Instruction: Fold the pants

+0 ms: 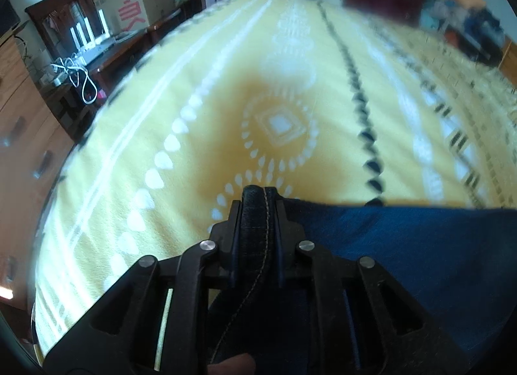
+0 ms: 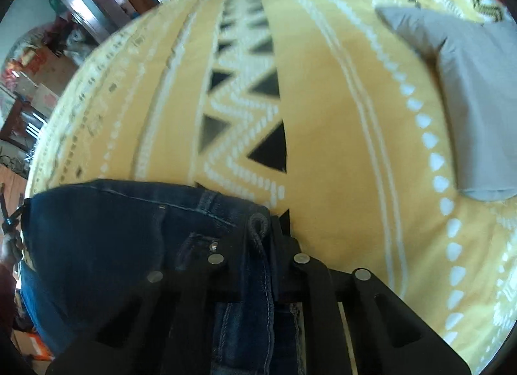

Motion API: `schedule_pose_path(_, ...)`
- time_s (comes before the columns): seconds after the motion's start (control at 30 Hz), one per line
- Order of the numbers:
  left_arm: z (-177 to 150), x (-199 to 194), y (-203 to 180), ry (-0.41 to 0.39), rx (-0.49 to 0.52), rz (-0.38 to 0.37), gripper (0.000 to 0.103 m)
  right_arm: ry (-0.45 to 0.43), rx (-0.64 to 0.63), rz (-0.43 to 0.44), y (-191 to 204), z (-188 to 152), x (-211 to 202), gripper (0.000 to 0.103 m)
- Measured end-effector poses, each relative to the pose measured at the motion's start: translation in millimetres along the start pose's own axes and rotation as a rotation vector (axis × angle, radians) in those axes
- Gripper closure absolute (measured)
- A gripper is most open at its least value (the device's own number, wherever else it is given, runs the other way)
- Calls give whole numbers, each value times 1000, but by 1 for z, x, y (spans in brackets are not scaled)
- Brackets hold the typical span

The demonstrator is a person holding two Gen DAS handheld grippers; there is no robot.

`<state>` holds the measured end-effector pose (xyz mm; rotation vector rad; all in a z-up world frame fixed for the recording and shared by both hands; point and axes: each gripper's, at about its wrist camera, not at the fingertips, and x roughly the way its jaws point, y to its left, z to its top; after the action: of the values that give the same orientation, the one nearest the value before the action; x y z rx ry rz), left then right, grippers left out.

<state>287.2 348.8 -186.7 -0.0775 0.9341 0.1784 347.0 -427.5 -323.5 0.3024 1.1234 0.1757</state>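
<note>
Dark blue jeans [image 1: 404, 245] lie along the near edge of a bed under a yellow patterned blanket [image 1: 226, 100]. In the left wrist view my left gripper [image 1: 258, 210] is shut on a stitched edge of the jeans, which sticks up between the black fingers. In the right wrist view my right gripper [image 2: 261, 229] is shut on a rolled seam of the jeans [image 2: 113, 232], near the waistband with its metal button. The denim stretches out to the left of that gripper. Part of a hand shows at the far left edge.
A grey folded cloth [image 2: 475, 100] lies on the blanket [image 2: 323, 116] at the right. Left of the bed stand a dark wooden desk [image 1: 106, 51] with white cables, cardboard boxes [image 1: 129, 6] and wooden drawers. More clutter sits beyond the bed's far end.
</note>
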Motion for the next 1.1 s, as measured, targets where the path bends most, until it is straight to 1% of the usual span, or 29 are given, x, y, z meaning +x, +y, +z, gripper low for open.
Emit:
schedule_pose_path(0.07,5,-22,3,-51,-27,-22,86,-68,-2,36,4,-2,-28,92)
schedule_pose_path(0.13,8,-49,7,-110,-56,-60,86,-132,-9,76,7,-9,-62,92)
schedule_pose_path(0.23,6,-99,15,-208,-98,-115,86,-190,-44,115,20,-25,-106,92)
schedule_pose_path(0.27,5,-112,15,-230,-103,-124,86,-203,-52,121,27,-28,-114,93)
schedule_pose_path(0.37,-7,-152,28,-292,-120,-137,86,-259,-61,151,35,-57,-160,93)
schedule_pose_path(0.43,-23,-180,42,-329,-145,-145,86,-291,-53,166,37,-84,-190,93)
schedule_pose_path(0.5,-41,-196,54,-350,-167,-125,88,-304,-58,170,36,-110,-213,93)
schedule_pose_path(0.53,-55,-203,67,-347,-193,-133,88,-305,-61,171,36,-129,-225,93)
schedule_pose_path(0.6,-81,-211,91,-346,-256,-108,91,-297,-59,170,30,-163,-243,95)
schedule_pose_path(0.63,-92,-211,103,-333,-293,-118,91,-285,-56,164,27,-180,-249,98)
schedule_pose_path(0.67,-111,-210,118,-315,-339,-112,91,-265,-50,154,22,-199,-253,99)
schedule_pose_path(0.73,-145,-202,136,-256,-392,-87,92,-216,-14,148,7,-241,-256,102)
schedule_pose_path(0.77,-164,-194,145,-213,-423,-63,92,-194,3,148,1,-256,-254,102)
schedule_pose_path(0.83,-198,-177,157,-133,-492,-40,92,-136,36,104,-14,-291,-249,102)
schedule_pose_path(0.9,-218,-167,159,-70,-525,-22,92,-106,75,56,-26,-315,-245,102)
schedule_pose_path(0.93,-224,-166,155,-56,-526,-28,88,-109,86,40,-25,-322,-246,100)
schedule_pose_path(0.97,-228,-166,151,-44,-529,-29,88,-120,82,26,-19,-324,-249,95)
schedule_pose_path(1.0,-229,-166,146,-40,-530,-40,86,-129,75,20,-11,-323,-250,93)
schedule_pose_path(1.07,-226,-166,134,-30,-509,-76,66,-154,36,40,16,-319,-251,92)
schedule_pose_path(1.1,-223,-164,129,-24,-503,-104,44,-159,2,52,37,-315,-247,90)
